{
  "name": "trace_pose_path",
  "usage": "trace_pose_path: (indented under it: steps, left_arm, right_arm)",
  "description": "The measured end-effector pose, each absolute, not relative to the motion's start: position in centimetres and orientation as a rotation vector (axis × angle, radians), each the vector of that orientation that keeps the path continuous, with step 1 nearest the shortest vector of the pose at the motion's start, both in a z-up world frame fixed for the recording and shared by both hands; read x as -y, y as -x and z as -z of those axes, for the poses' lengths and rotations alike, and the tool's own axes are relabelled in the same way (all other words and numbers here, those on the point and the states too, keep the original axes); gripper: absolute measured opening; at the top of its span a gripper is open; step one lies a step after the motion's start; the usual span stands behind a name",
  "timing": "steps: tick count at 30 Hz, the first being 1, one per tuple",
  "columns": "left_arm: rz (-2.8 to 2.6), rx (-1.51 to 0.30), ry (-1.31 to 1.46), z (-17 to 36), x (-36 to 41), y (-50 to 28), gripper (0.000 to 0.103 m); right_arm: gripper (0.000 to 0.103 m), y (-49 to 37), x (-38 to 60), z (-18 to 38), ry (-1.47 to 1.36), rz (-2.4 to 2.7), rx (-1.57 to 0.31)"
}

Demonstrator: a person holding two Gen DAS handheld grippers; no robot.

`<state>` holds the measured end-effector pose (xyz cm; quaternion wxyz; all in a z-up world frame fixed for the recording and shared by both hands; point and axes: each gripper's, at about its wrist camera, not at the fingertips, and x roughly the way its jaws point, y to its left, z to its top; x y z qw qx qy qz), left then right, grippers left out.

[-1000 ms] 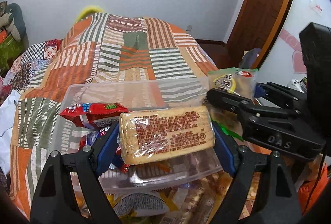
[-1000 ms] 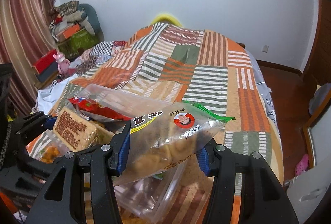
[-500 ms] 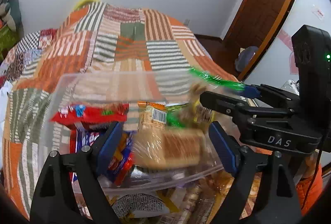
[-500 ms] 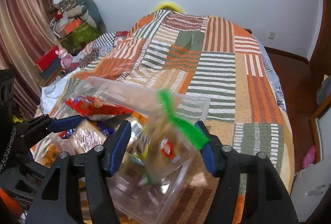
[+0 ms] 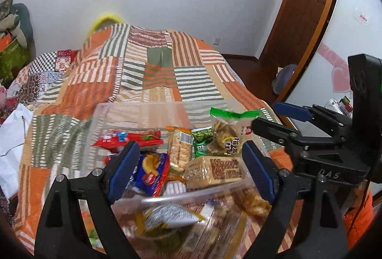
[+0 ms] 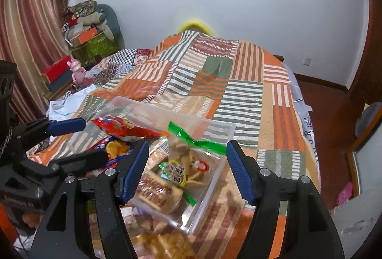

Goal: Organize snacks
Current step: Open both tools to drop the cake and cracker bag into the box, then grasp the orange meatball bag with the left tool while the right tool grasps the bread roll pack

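Observation:
A clear plastic bin (image 5: 143, 109) (image 6: 214, 126) sits on the patchwork bedspread and holds several snack packs. In it lie a tan wafer block with brown print (image 5: 216, 169) (image 6: 156, 192), a clear bag with a green zip top (image 5: 226, 132) (image 6: 191, 163), a red pack (image 5: 126, 138) (image 6: 121, 127) and a blue pack (image 5: 151, 169). My left gripper (image 5: 189, 169) is open and empty above the bin's near side. My right gripper (image 6: 187, 170) is open and empty above the bin's right end.
More snack packs (image 5: 167, 218) (image 6: 164, 244) lie on the bed in front of the bin. The striped bedspread (image 5: 152, 67) stretches beyond it. White cloth (image 5: 10, 139) lies at the left. A wooden door (image 5: 308, 3) and floor are at the right.
Both grippers have opened. The wafer block dropped from the left one and the green-topped bag from the right one into the bin. Both grippers have drawn back a little.

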<state>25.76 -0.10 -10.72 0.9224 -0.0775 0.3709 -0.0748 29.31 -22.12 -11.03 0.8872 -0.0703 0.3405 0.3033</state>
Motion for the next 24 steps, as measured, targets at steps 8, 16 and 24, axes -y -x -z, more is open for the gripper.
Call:
trace_pose_path:
  steps: [8, 16, 24]
  left_arm:
    - [0.110, -0.740, 0.108, 9.4, -1.7, -21.4, 0.093]
    - [0.048, -0.781, 0.124, 11.0, -4.8, -17.9, 0.094]
    - [-0.012, -0.875, 0.169, 14.8, -7.8, -15.6, 0.094]
  right_arm:
    - [0.070, -26.4, 23.4, 10.5, 0.125, -0.618, -0.677]
    - [0.073, -23.8, 24.3, 12.1, 0.140, -0.600, -0.699]
    - [0.074, -22.1, 25.2, 15.4, 0.106, -0.578, -0.794]
